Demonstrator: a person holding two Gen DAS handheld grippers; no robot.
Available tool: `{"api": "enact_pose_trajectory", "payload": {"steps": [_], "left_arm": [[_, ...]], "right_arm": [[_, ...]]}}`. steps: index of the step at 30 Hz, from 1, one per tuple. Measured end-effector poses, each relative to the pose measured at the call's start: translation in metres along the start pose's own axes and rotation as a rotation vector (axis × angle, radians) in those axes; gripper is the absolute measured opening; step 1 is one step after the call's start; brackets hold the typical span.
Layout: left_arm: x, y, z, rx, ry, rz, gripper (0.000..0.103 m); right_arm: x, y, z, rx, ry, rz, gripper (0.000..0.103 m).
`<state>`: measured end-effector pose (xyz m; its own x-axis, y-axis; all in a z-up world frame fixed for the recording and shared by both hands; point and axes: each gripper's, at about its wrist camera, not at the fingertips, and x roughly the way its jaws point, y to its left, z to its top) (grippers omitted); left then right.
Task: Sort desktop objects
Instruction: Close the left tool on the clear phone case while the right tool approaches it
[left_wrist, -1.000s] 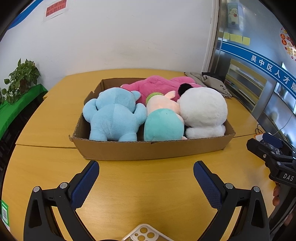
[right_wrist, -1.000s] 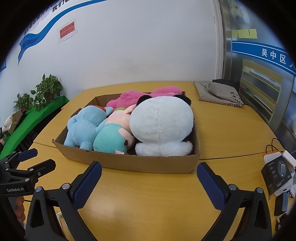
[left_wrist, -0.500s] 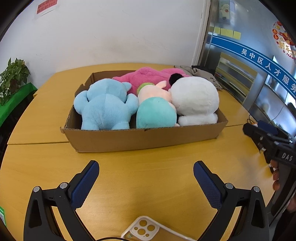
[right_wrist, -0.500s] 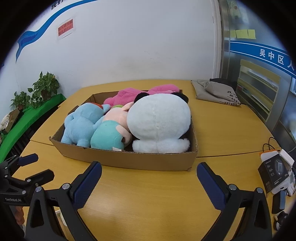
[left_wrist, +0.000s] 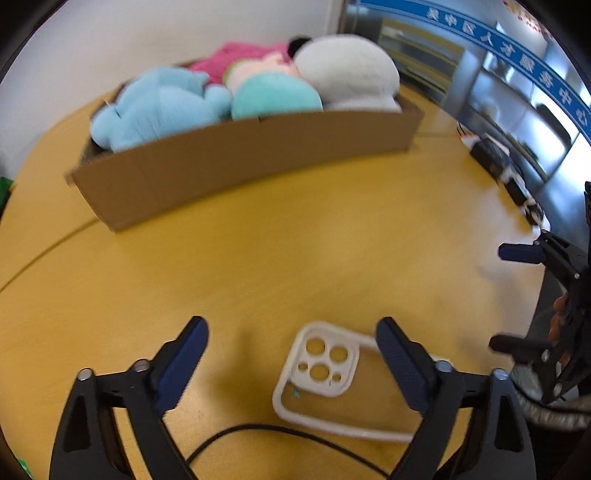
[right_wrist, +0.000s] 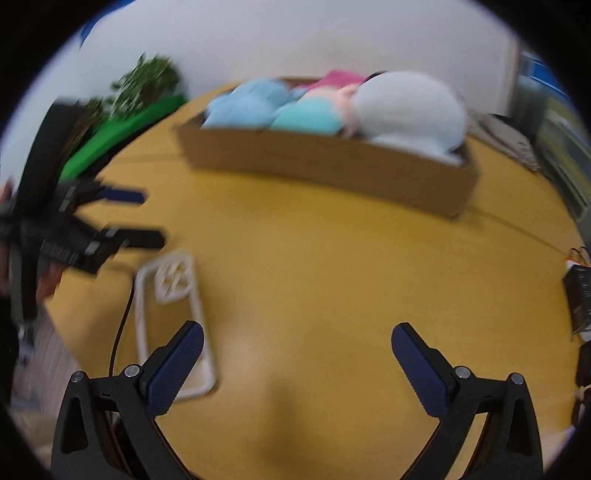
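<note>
Left wrist view, left to right: cardboard box (left_wrist: 251, 155) at 12 o'clock on yellow wooden table (left_wrist: 258, 266), packed with light-blue plush (left_wrist: 155, 103), pink plush (left_wrist: 243, 55) behind, teal-and-pink plush (left_wrist: 273, 96), white plush (left_wrist: 347, 70) (black ear showing). Left gripper (left_wrist: 291, 362) spread wide, gripping nothing, poised over the table's near edge. Clear phone case (left_wrist: 325, 373) flat on table between the blue pads, nearer the right pad, camera cutouts toward the box; contact with pad not clear. Black cable (left_wrist: 280, 432) curving at 6 o'clock under the case. Black boxes (left_wrist: 491, 155) at 2 o'clock near table edge. Right gripper (left_wrist: 517, 295) at 3 o'clock, seen side-on, fingers apart.

Right wrist view (blurred): potted plant (right_wrist: 147, 81) at 10 o'clock, green cloth (right_wrist: 122, 125) below it. Left gripper (right_wrist: 144, 218) at 9 o'clock, just above the phone case (right_wrist: 170, 314). Box (right_wrist: 332, 166) at 12 o'clock. Right gripper (right_wrist: 295, 362) wide, holding nothing, bare table between pads; case just beside its left pad. Black box (right_wrist: 578, 299) at 3 o'clock.
</note>
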<state>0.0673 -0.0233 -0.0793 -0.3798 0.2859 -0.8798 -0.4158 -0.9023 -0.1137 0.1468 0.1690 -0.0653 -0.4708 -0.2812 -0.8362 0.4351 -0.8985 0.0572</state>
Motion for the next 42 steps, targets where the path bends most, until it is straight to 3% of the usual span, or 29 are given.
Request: {"api": "enact_pose_trajectory", "payload": {"steps": [2,6,10,13,17,20,26,31,36,42], "left_arm": [[0.006,0.0,-0.007,0.015,0.035,-0.009,0.079],[0.016,-0.007,-0.019,0.066,0.088,-0.025,0.049],[0.016,-0.017,-0.023,0.102,0.092,0.012,0.03],[0.012,-0.017,-0.023,0.064,0.098,0.03,0.025],[0.008,-0.021,-0.028,0.01,0.106,0.054,0.022],[0.003,-0.027,-0.034,-0.037,0.107,0.051,0.018],[-0.002,-0.04,-0.049,-0.137,0.099,0.058,0.012],[-0.008,-0.047,-0.061,-0.186,0.095,0.068,0.01],[-0.009,-0.062,-0.067,-0.192,0.101,0.054,0.009],[-0.006,-0.056,-0.063,-0.217,0.11,0.043,0.008]], "right_arm": [[0.012,0.012,-0.008,-0.008,0.031,0.009,0.088],[0.025,0.019,-0.015,-0.009,0.075,-0.007,0.067],[0.029,0.024,-0.015,-0.023,0.095,-0.002,0.048],[0.028,0.027,-0.013,-0.037,0.097,0.012,0.041],[0.031,0.021,-0.008,-0.041,0.095,0.034,0.041],[0.044,0.008,-0.002,-0.054,0.103,-0.058,0.04],[0.031,-0.021,0.017,0.009,0.068,-0.042,0.041],[0.01,0.001,-0.009,0.018,0.115,0.015,0.042],[0.023,0.021,-0.031,0.005,0.183,-0.006,0.043],[0.027,0.011,-0.027,0.028,0.179,-0.033,0.016]]}}
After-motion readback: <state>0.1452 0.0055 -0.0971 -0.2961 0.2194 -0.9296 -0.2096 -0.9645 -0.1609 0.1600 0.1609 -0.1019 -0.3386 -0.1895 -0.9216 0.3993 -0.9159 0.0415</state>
